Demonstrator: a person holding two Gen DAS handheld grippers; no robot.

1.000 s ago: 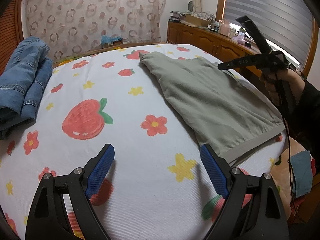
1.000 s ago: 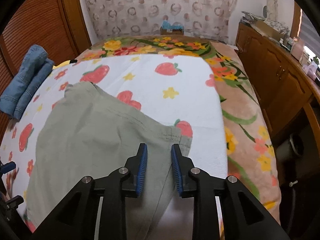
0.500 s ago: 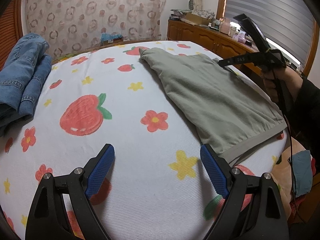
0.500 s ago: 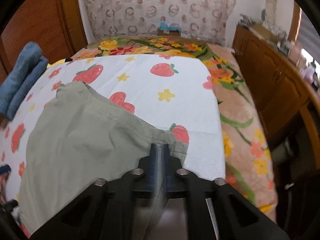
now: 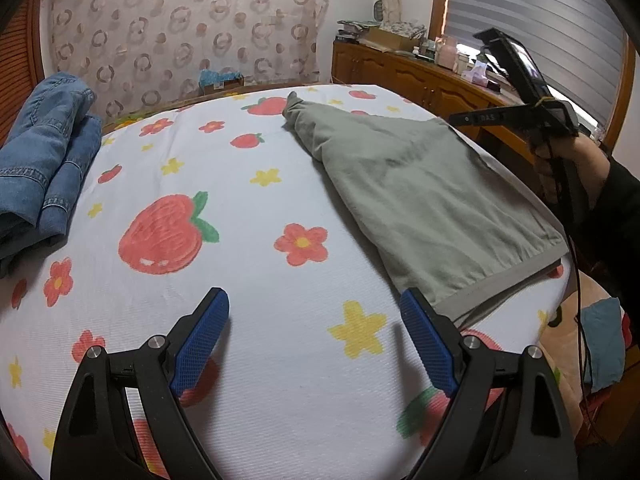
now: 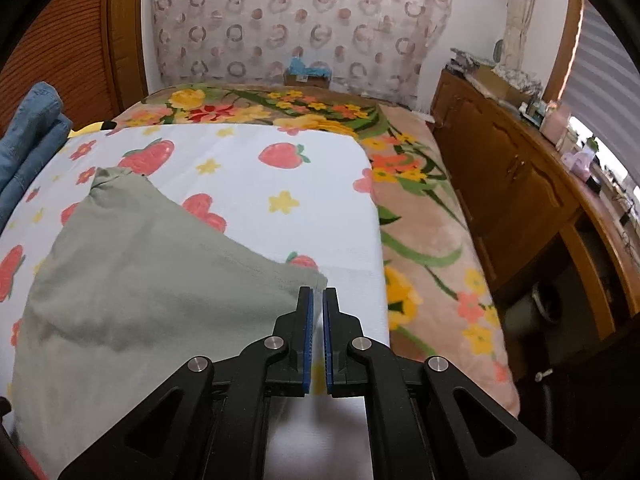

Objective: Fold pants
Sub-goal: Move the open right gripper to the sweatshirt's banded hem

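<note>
Left gripper [image 5: 314,344] wide open, angled downward; right gripper [image 6: 316,300] closed, likewise angled down

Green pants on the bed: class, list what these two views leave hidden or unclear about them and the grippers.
- Right wrist view: whether the shut right gripper pinches the green pants corner; its fingers cover the contact.
- Right wrist view: the pants' near end, cut off by the frame edge and gripper body.
- Left wrist view: right gripper tips, hidden behind its own body; the open left gripper hovers over the sheet.
- Both views: blue jeans run past the left edge.
</note>
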